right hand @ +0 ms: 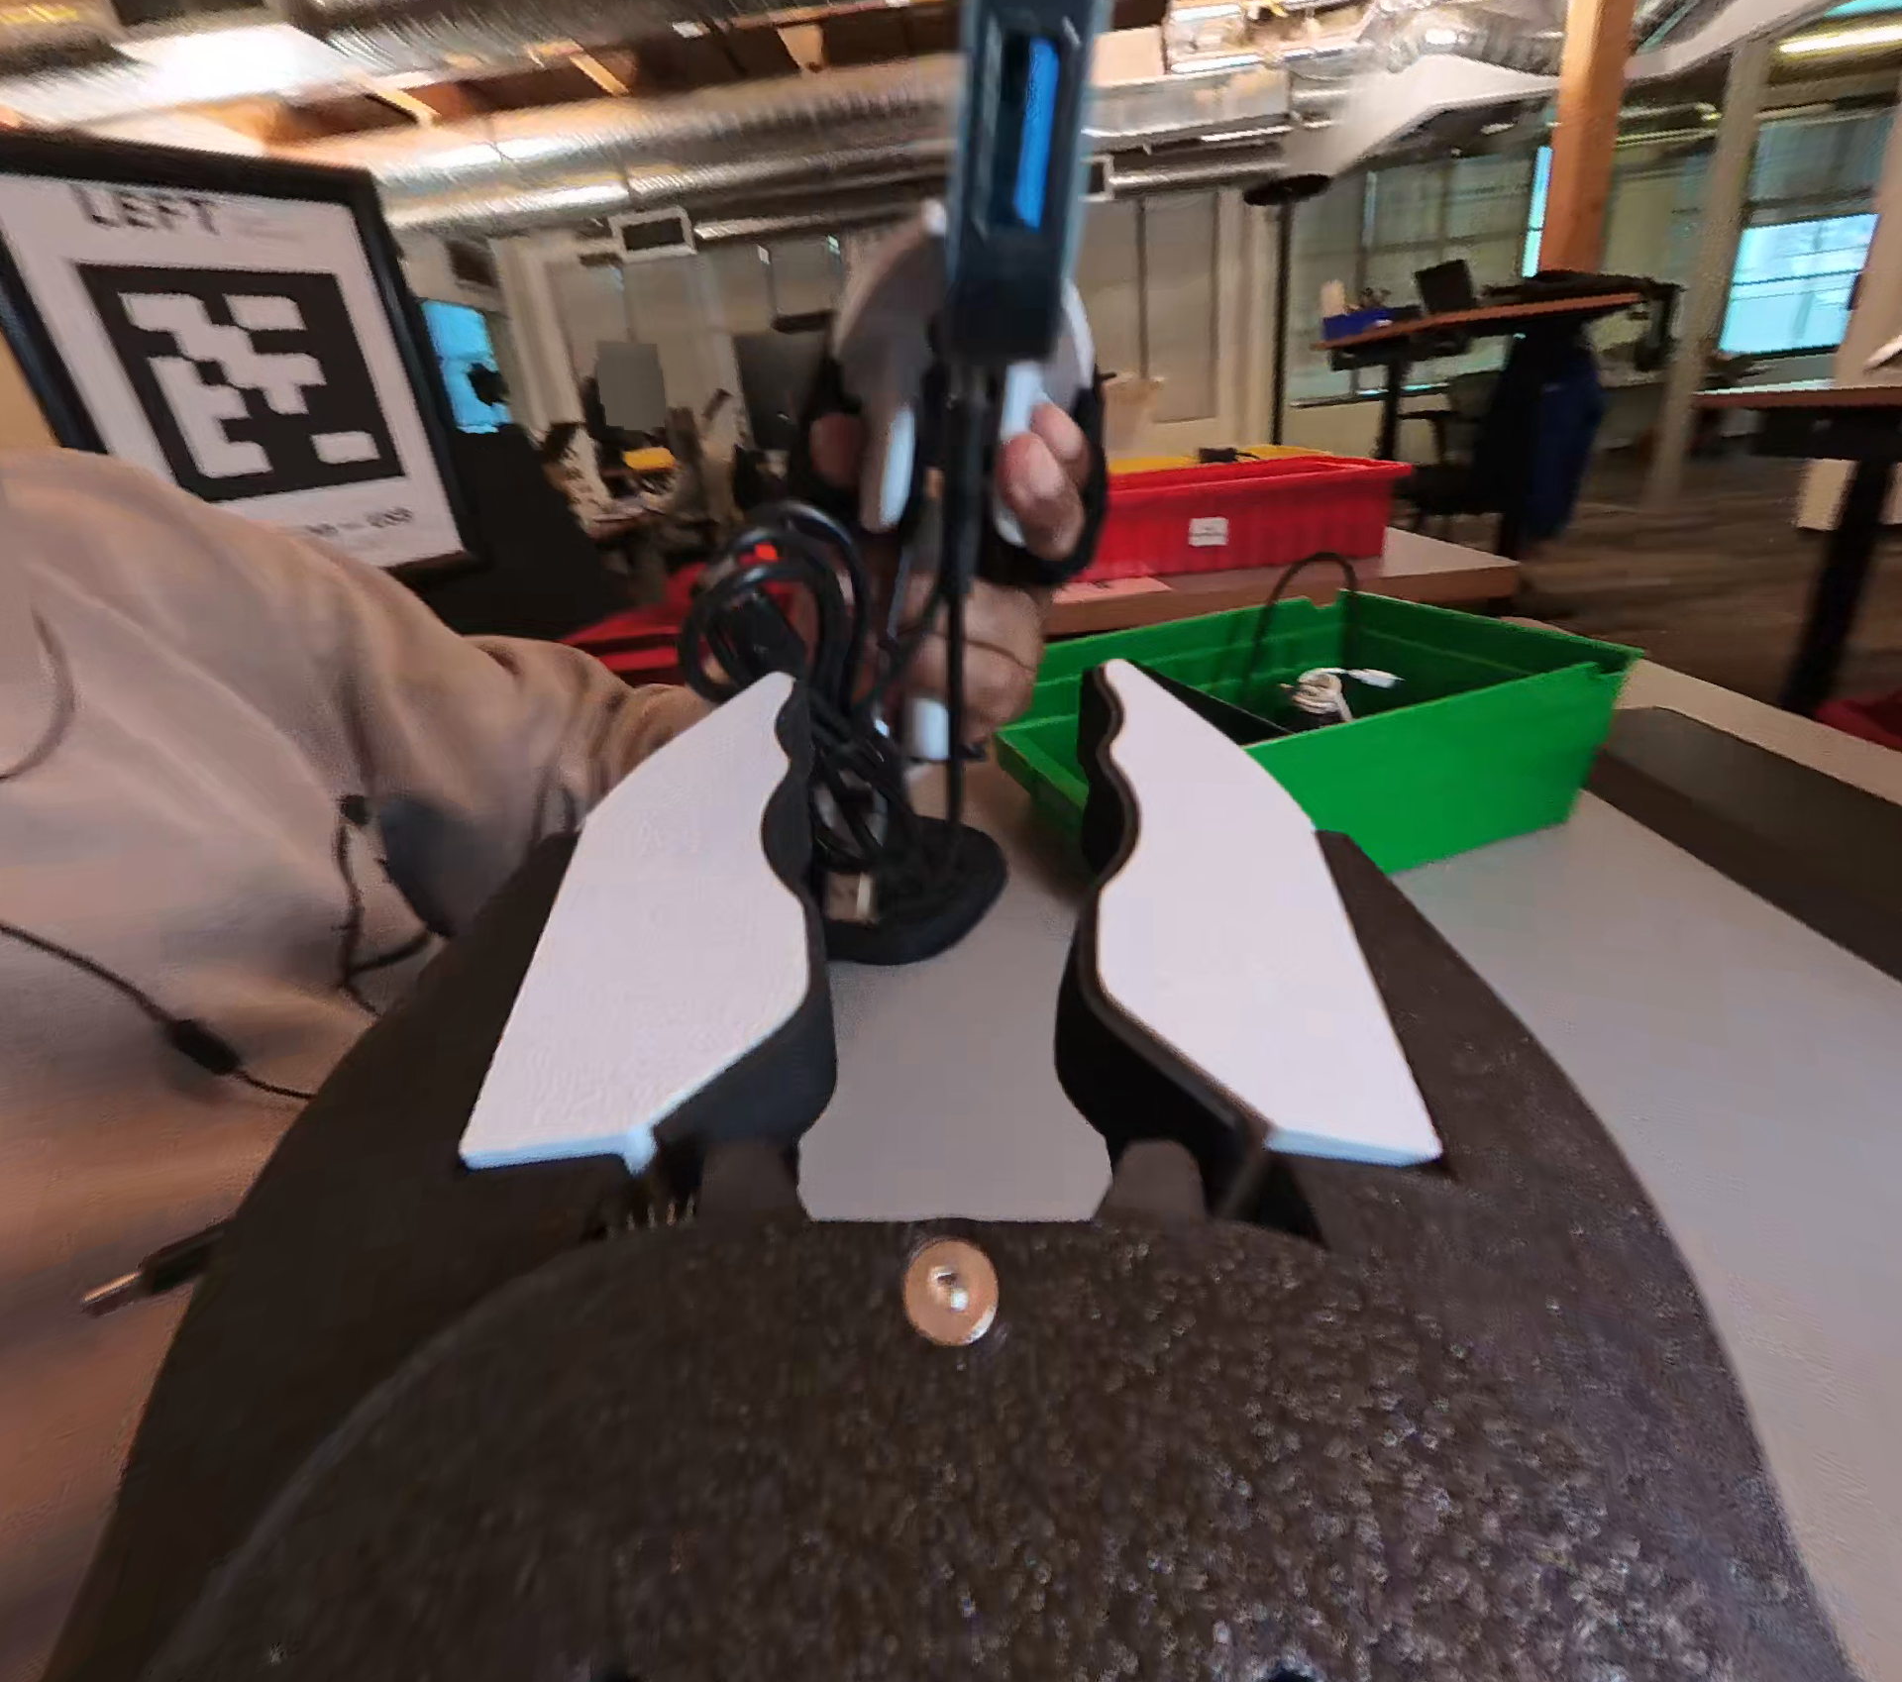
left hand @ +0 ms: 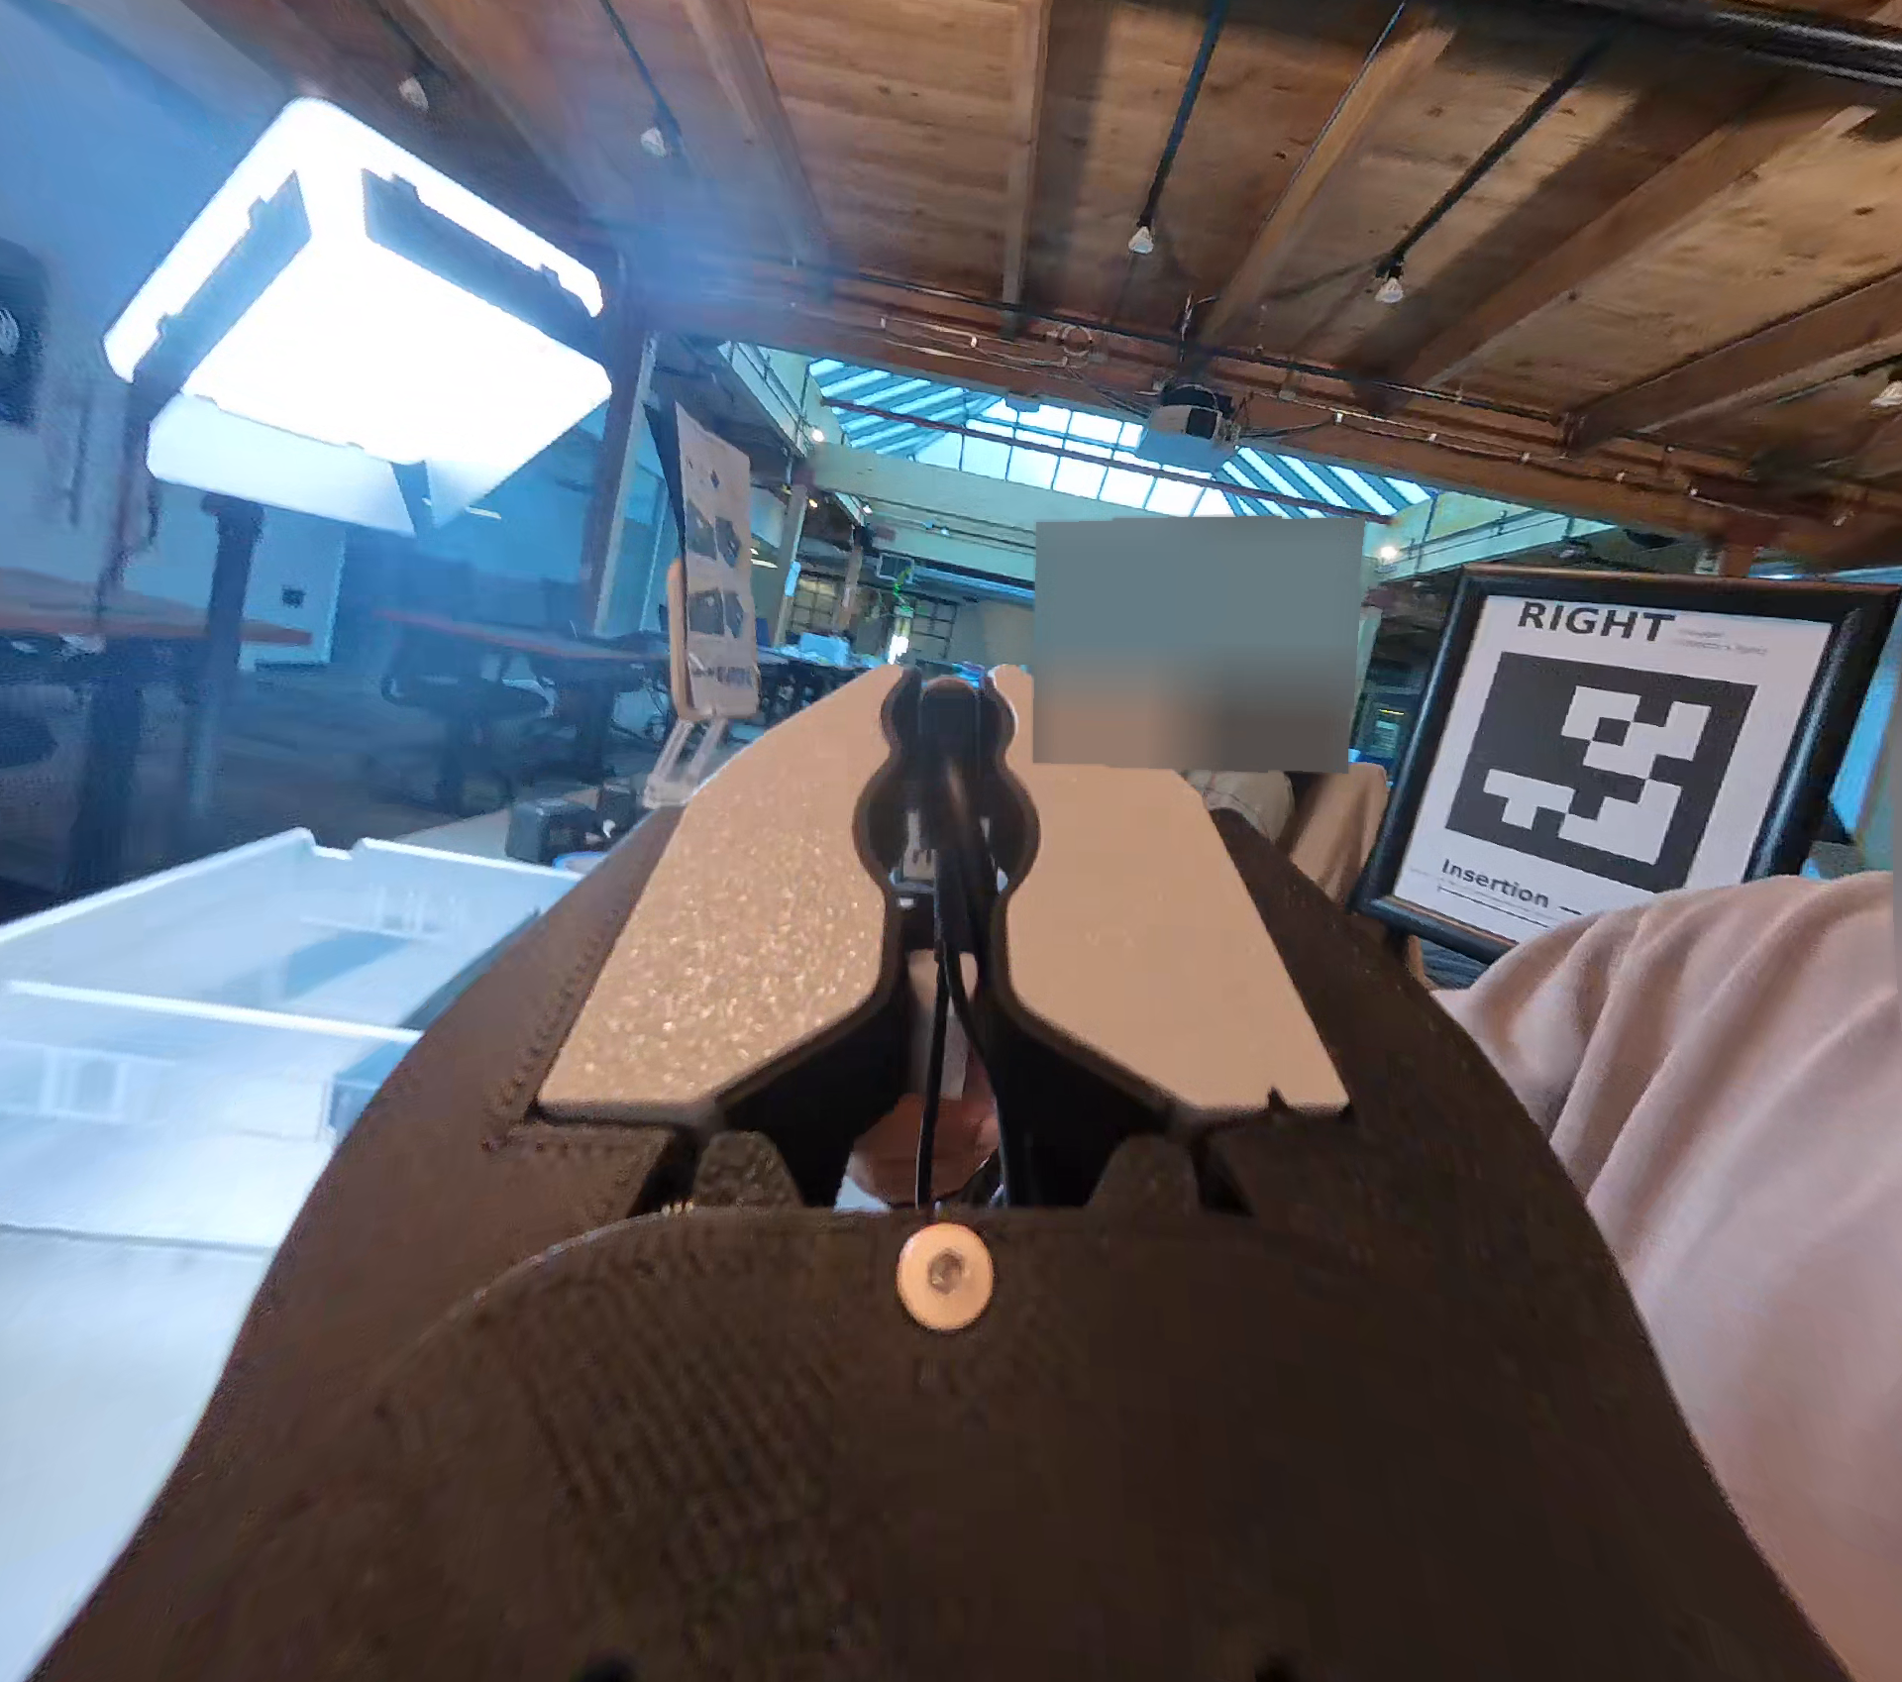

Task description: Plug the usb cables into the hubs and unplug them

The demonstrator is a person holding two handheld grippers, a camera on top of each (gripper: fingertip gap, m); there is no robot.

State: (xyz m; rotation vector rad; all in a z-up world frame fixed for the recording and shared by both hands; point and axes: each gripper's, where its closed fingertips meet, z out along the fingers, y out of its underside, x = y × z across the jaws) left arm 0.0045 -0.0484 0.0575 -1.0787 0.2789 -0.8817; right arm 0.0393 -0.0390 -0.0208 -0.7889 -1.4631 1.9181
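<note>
In the left wrist view, our left gripper (left hand: 947, 712) points up toward the wooden ceiling. Its fingers (left hand: 741, 902) are squeezed tight on a thin black cable (left hand: 952, 820). We cannot see the hub here, so if we tip or twist this hand, the hub could slide out without us noticing. A white tray (left hand: 206, 964) sits low on the left.

In the right wrist view, our right gripper (right hand: 942, 712) has its fingers (right hand: 659, 943) spread wide and holds nothing. Farther off, the other gripper holds the dark hub (right hand: 1014, 140) up high. It has a blue slot and looks blurry. A bundle of black cables (right hand: 793, 634) hangs under it, down to the grey surface (right hand: 1544, 1015). The plug (right hand: 854, 897) is buried in that bundle, so we might pinch the wrong cable or tug the hub loose. A green bin (right hand: 1441, 758) stands close by.
</note>
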